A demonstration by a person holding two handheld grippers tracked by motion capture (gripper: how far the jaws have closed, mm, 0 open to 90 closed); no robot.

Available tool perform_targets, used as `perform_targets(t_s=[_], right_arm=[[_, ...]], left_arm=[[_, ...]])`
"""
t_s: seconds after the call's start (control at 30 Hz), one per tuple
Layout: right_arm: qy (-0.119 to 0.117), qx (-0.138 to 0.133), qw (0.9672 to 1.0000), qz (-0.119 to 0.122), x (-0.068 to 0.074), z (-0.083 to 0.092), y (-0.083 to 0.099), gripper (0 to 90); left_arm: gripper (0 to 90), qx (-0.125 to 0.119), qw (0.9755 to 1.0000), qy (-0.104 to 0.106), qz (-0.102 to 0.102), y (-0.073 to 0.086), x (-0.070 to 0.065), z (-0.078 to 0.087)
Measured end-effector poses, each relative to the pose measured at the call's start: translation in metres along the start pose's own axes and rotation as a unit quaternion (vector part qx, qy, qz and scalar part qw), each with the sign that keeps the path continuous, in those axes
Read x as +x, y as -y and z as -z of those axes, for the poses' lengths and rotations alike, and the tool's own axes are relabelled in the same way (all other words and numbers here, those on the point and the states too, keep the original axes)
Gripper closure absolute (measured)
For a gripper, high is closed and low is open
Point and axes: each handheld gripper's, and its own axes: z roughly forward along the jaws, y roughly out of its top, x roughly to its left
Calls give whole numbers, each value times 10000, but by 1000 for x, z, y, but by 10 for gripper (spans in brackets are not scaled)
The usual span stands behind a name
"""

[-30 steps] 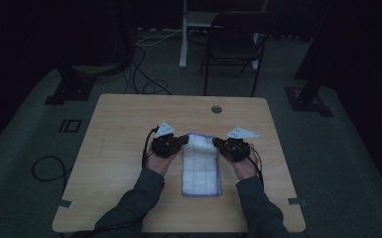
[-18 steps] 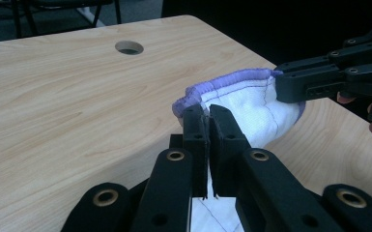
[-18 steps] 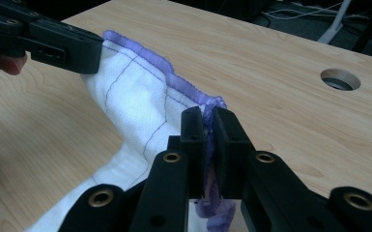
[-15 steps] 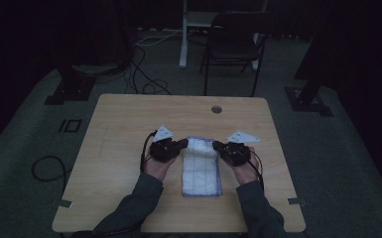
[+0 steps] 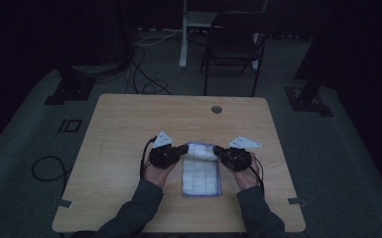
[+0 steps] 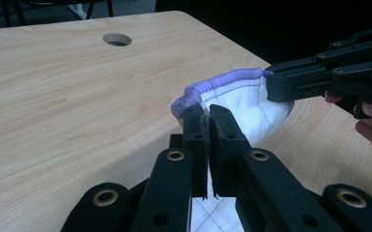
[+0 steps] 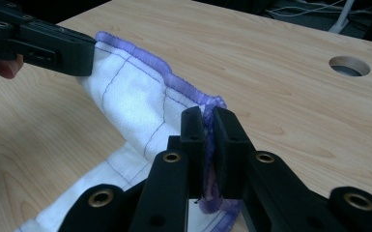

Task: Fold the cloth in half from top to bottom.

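The cloth's (image 5: 201, 171) far corners are pinched by left gripper (image 6: 207, 116) and right gripper (image 7: 208, 121); even tension is advised while folding.

White purple-edged cloth (image 5: 201, 171), far edge lifted

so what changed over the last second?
Little. Both tools, left and right, stay shut on the cloth's far corners and have drawn it slightly toward the person, its purple far edge raised. The cloth's near part still lies flat on the table.
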Motion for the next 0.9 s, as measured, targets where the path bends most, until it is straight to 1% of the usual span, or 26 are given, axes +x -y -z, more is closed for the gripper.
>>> perform_targets(t_s=[0.33, 0.53, 0.9], right_arm=[[-67, 43, 10000, -35, 4, 0, 7, 847], [-87, 86, 9999, -57, 6, 0, 12, 847], [-103, 160, 9998, -29, 9, 1, 20, 847]], left_arm=[[872, 51, 10000, 18, 8, 10, -3, 3], [872, 66, 10000, 30, 53, 17, -4, 4], [872, 132, 9999, 66, 72, 27, -9, 4]])
